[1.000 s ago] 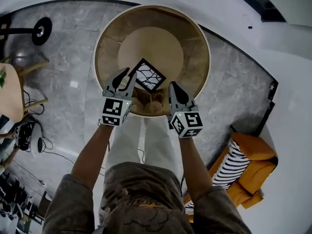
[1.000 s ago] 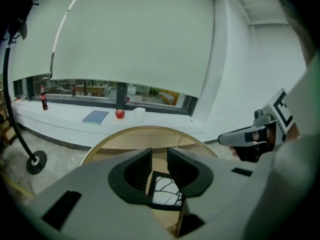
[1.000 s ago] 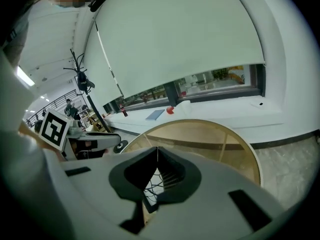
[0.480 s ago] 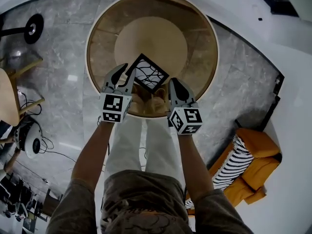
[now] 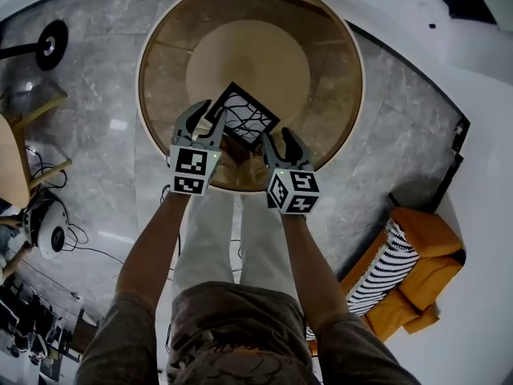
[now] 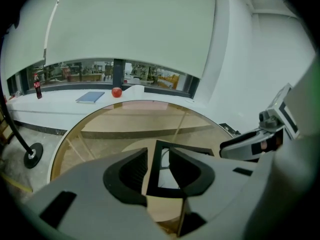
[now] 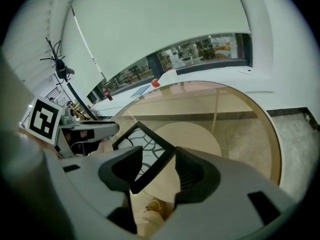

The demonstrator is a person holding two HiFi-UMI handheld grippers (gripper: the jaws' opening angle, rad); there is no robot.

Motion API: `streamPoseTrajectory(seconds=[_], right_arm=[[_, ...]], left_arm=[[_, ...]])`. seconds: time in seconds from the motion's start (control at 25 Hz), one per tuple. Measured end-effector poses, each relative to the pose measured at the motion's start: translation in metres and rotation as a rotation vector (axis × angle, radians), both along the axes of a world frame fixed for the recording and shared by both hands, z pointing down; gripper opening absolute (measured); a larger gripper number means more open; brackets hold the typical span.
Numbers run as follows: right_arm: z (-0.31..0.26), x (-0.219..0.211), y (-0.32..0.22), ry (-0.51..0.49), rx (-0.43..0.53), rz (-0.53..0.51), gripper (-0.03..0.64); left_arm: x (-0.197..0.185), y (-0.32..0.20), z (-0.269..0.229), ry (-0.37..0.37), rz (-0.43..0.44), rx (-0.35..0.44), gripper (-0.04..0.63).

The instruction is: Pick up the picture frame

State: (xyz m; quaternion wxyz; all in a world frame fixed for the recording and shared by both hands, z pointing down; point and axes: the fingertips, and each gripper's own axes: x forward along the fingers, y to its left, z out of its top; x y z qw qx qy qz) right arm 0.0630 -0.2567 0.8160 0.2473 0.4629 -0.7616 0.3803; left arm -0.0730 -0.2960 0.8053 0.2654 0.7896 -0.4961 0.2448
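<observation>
The picture frame (image 5: pixel 244 115), black-edged with a branch pattern on white, sits diamond-wise over the near part of the round glass table (image 5: pixel 345 46). My left gripper (image 5: pixel 207 117) is at its left corner. Its jaws are opening, with the frame's black edge (image 6: pixel 151 171) standing between them and a thin gap at the left pad. My right gripper (image 5: pixel 275 139) is at the frame's near corner. Its jaws are opening too, spread around that corner (image 7: pixel 145 151). I cannot tell whether the frame rests on the glass.
The table has a wooden rim and a round wooden base below the glass. An orange sofa with a striped cushion (image 5: pixel 409 271) is on the right and a black round stand base (image 5: pixel 52 42) on the left. An apple (image 6: pixel 116 92) and a book (image 6: pixel 90 97) lie on the far ledge.
Both grippers have sunk toward the table with the frame. The right jaws, shut beside the frame before, now stand wide around its near corner. The left jaws have widened.
</observation>
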Motion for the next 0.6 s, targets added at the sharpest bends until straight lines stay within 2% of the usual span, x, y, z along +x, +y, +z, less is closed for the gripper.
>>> streamPoseTrajectory(seconds=[0.6], right_arm=[[0.027, -0.004, 0.014, -0.001, -0.064, 0.028, 0.209]], left_arm=[[-0.001, 0.011, 0.038, -0.041, 0.015, -0.083, 0.129]])
